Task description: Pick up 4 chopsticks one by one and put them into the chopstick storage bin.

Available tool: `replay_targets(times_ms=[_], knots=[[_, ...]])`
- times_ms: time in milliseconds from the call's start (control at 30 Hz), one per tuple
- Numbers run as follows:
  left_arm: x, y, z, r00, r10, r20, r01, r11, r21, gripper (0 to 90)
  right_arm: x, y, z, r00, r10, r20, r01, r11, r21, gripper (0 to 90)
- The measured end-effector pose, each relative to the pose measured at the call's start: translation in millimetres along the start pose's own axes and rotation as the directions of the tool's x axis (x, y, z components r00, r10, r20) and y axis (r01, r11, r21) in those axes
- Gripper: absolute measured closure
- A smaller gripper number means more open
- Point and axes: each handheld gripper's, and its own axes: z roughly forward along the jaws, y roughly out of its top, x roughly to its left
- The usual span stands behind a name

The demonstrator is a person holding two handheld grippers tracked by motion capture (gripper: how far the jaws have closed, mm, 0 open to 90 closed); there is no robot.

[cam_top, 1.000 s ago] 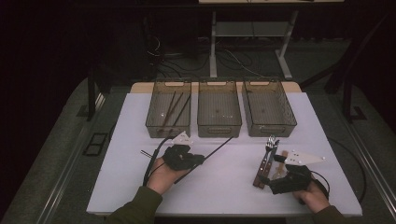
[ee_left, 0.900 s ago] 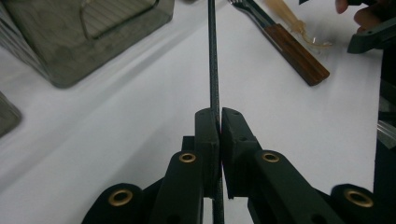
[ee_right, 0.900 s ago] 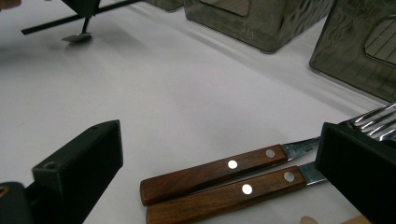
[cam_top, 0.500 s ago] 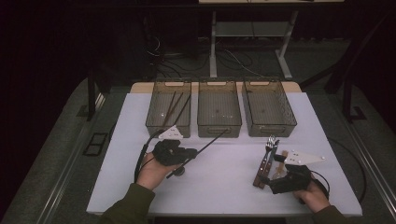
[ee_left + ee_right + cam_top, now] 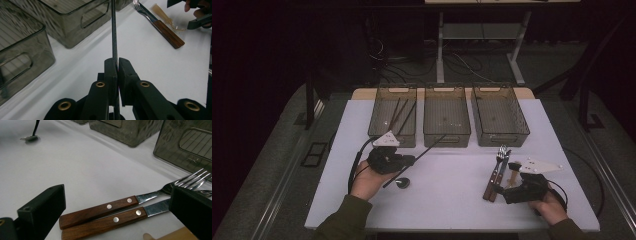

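The left gripper (image 5: 409, 161) is clamped on a thin black rod (image 5: 428, 148), its jaws nearly together with the rod pinched between the pads (image 5: 111, 72). From the grip the rod runs out ahead of the gripper, up and away toward the front wall of the middle bin (image 5: 447, 136), and its other end trails back below the gripper toward a small spoon bowl (image 5: 402, 183) on the white table (image 5: 452, 200). Whether the rod and that bowl are one piece cannot be told. In the left gripper view the rod (image 5: 114, 37) stands straight up from the jaws, with the bins just beside it.

The left hand (image 5: 367, 180) holds the gripper from below, forearm coming in from the near edge, the gripper lifted off the table and pointing toward the bins. The right hand (image 5: 549, 205) rests low near the table's edge; the right gripper (image 5: 117, 217) has its jaws spread wide, and two wooden-handled forks (image 5: 110, 213) lie flat between them, untouched.

More rods (image 5: 399, 112) lie in the left bin (image 5: 384, 132), dim through its smoky wall. A pale object (image 5: 161, 13) beyond the forks is blurred.
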Motion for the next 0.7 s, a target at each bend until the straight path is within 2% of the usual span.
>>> replay_targets(times_ms=[67,400,700], knots=[[2.1,-0.1,-2.2,0.9999,0.003,-0.011,-0.003,1.0,-0.004,86.1,0.4,-0.1,0.1,1.0,-0.001,0.0,0.001,1.0,0.0,0.6],[19.6,-4.7,-16.6,0.9967,-0.046,-0.066,0.043,0.9982,-0.041,86.1,2.0,-0.3,0.8,1.0,-0.003,-0.002,0.003,1.0,0.008,0.6],[30.9,-7.6,-22.7,0.9917,-0.072,-0.106,0.068,0.9966,-0.048,86.1,2.7,-0.3,1.1,0.9999,-0.012,-0.004,0.012,1.0,0.007,0.6]])
